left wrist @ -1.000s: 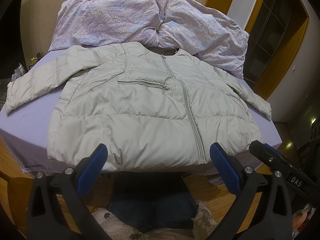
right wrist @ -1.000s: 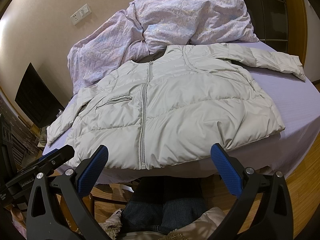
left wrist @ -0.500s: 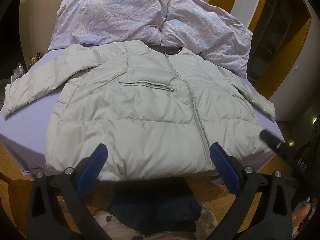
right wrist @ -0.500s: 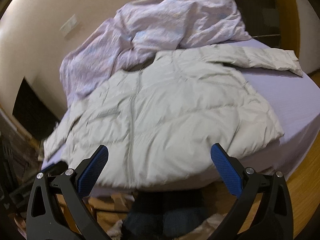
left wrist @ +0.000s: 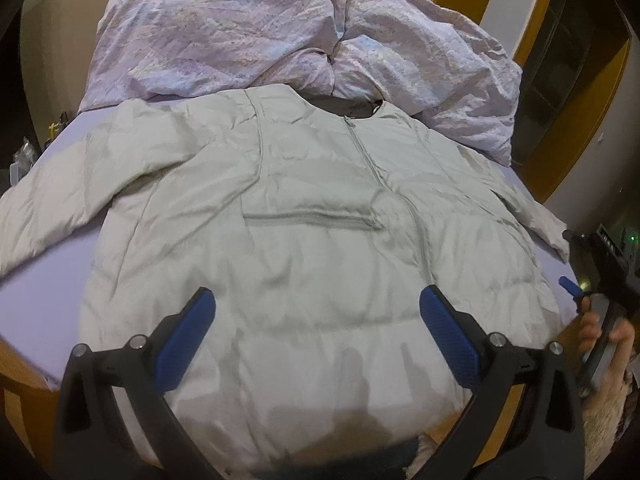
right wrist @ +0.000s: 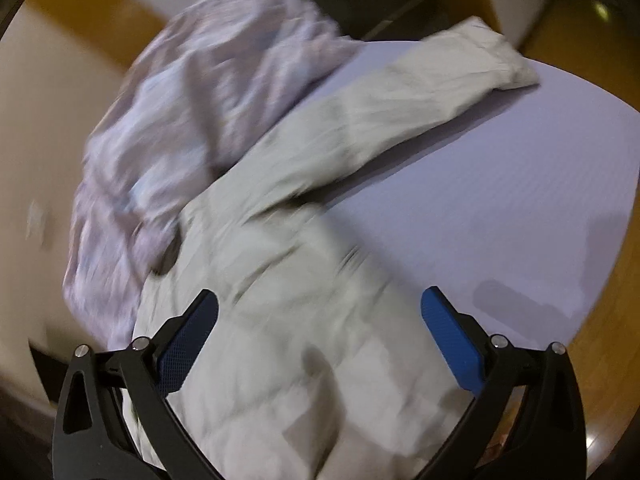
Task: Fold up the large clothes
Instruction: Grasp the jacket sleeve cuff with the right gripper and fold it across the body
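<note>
Step in hand, as I judge it: approach, no fold begun. My left gripper (left wrist: 316,332) hangs over the near hem with fingers spread wide, holding and touching nothing. My right gripper (right wrist: 320,328) is likewise spread and empty over the jacket's right side; that view is blurred. The jacket (left wrist: 304,240) lies flat and zipped on the bed (right wrist: 500,184), sleeves out. Next move probably calls for pinching the right sleeve (right wrist: 420,92). Farthest, a crumpled duvet (left wrist: 280,36).

Bed (left wrist: 38,256) w/ lilac sheet, rumpled duvet (left wrist: 288,36), wood floor (right wrist: 600,364).
</note>
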Demonstrator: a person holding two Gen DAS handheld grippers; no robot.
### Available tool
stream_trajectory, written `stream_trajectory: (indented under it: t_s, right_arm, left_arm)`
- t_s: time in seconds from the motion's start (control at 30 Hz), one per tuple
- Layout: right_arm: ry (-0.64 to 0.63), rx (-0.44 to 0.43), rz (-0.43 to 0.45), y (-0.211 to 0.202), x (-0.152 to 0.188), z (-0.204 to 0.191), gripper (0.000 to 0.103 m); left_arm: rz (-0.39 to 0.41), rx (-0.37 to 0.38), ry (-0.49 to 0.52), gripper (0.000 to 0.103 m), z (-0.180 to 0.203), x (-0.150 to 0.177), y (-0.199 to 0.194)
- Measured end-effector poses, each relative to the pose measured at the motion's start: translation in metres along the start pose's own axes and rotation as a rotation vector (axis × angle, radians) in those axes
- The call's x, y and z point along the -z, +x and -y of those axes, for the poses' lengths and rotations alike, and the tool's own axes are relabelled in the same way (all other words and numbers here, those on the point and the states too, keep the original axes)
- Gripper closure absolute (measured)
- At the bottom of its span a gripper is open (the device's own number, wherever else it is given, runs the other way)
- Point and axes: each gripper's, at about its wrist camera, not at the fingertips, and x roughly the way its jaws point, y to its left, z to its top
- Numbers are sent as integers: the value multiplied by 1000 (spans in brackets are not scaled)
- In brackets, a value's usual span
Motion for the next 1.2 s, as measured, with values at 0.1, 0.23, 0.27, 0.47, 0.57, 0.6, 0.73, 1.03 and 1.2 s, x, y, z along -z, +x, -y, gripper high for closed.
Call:
stream_trajectory:
  t_s: [0.1,0.23,0.27,0.47,0.57,0.6,0.73,1.03,1.2]
  right_arm:
    - [101,49,22,12,-32,28,10]
    - [219,105,87,20,-73,67,20]
    - [243,108,96,21,-79,75,21]
    - [426,107,112,37,-108,120,41]
    - [463,108,148,44,-119,129,46]
    - [467,114,157,46,-123,131,47]
    - [449,174,178,53,-136,134,70]
    - [186,239,263,46,-154,70,94]
    - [6,147,255,48,-157,-7,94]
  left_arm:
    - [4,-20,28,2,-1,-13,12]
    - [12,-60,65,2,0,-29,25]
    - [15,-66,69,2,-1,-33,28]
    - [0,-73,61,2,-9,-49,45]
    - [-13,-74,53,2,-14,-53,54]
    - [-17,-76,50,2,-15,-53,56]
    - [-22,-88,36,2,-23,-55,62]
    - [11,-126,-17,2,-53,-60,56]
    - [23,-152,-61,2,-72,-61,51]
